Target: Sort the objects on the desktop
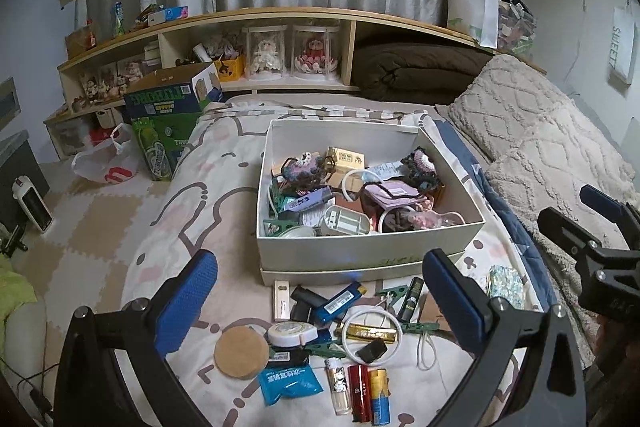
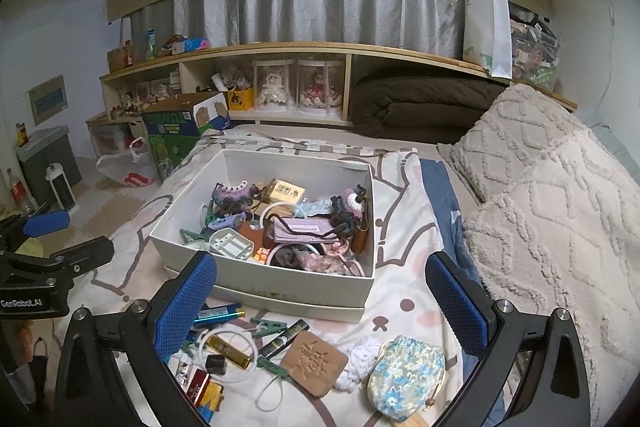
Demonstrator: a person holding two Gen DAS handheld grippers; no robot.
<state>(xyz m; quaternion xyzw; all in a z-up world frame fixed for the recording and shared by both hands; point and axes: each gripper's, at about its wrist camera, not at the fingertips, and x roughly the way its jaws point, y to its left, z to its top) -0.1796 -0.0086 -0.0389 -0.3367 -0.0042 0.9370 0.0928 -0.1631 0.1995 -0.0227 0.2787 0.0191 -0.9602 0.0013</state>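
A white open box (image 1: 368, 247) full of small items sits on the bed, also seen as the box (image 2: 280, 287) in the right wrist view. Before it lie a blue lighter (image 1: 340, 301), a gold bar (image 1: 370, 333), a round cork coaster (image 1: 241, 353), a white tape measure (image 1: 292, 331), batteries (image 1: 370, 393) and a blue packet (image 1: 290, 383). My left gripper (image 1: 320, 299) hangs open above this pile, holding nothing. My right gripper (image 2: 320, 303) is open and empty over a brown embossed coaster (image 2: 314, 363), a floral pouch (image 2: 404, 371) and a black tube (image 2: 284, 337).
The bed cover (image 1: 208, 187) carries everything. A cream textured blanket (image 2: 540, 207) rises on the right. Behind stand a wooden shelf (image 1: 280, 15) with dolls and a brown duvet (image 1: 416, 67). A green carton (image 1: 164, 131) and a plastic bag (image 1: 104, 163) sit left, on the floor.
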